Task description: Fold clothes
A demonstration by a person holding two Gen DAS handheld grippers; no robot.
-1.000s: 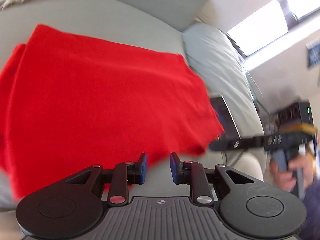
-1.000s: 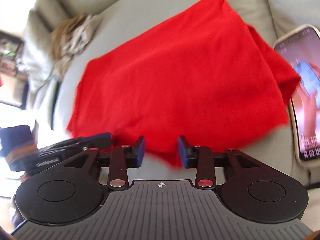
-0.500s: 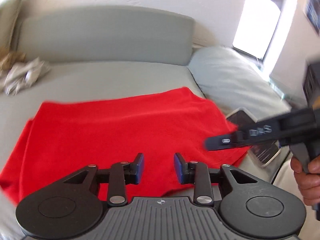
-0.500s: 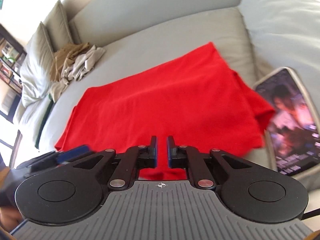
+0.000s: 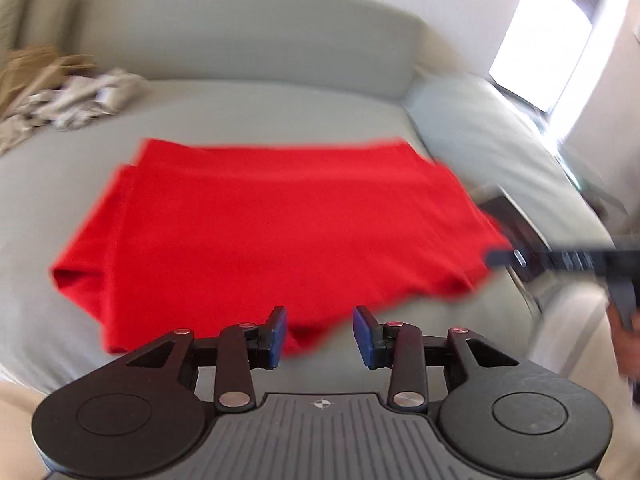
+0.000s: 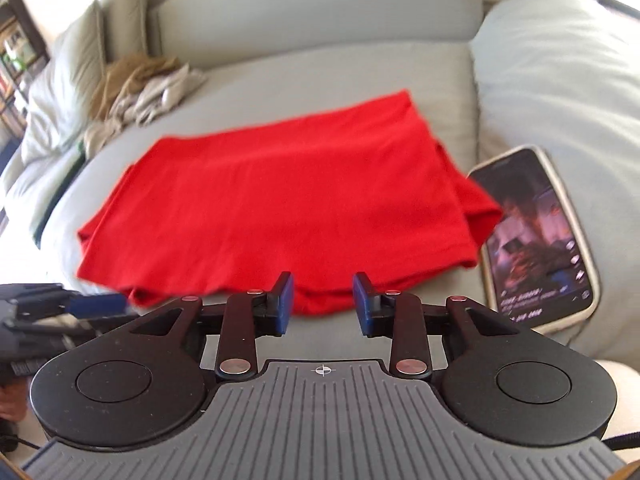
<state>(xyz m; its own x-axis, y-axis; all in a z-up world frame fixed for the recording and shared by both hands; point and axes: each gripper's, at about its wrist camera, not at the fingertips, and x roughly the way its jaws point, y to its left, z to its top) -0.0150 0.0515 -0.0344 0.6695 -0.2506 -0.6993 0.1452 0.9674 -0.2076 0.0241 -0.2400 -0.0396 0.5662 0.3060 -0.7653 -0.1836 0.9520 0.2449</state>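
A red garment (image 5: 272, 236) lies folded flat on the grey sofa seat (image 5: 260, 116); it also shows in the right wrist view (image 6: 280, 208). My left gripper (image 5: 320, 336) is open and empty, held just short of the garment's near edge. My right gripper (image 6: 323, 304) is open and empty, also just short of the near edge. The right gripper's finger shows at the right of the left wrist view (image 5: 560, 260), beside the garment's right corner. The left gripper shows at the left of the right wrist view (image 6: 60, 308).
A pile of beige and grey clothes (image 6: 140, 88) lies at the sofa's back left. A phone (image 6: 536, 236) with a lit screen lies right of the garment, against a grey cushion (image 6: 560, 80). Pillows (image 6: 68, 80) stand at the far left.
Both grippers have pulled back and up from the garment, which lies still. The right gripper shut half a second ago and has opened again. The left gripper has opened a little wider.
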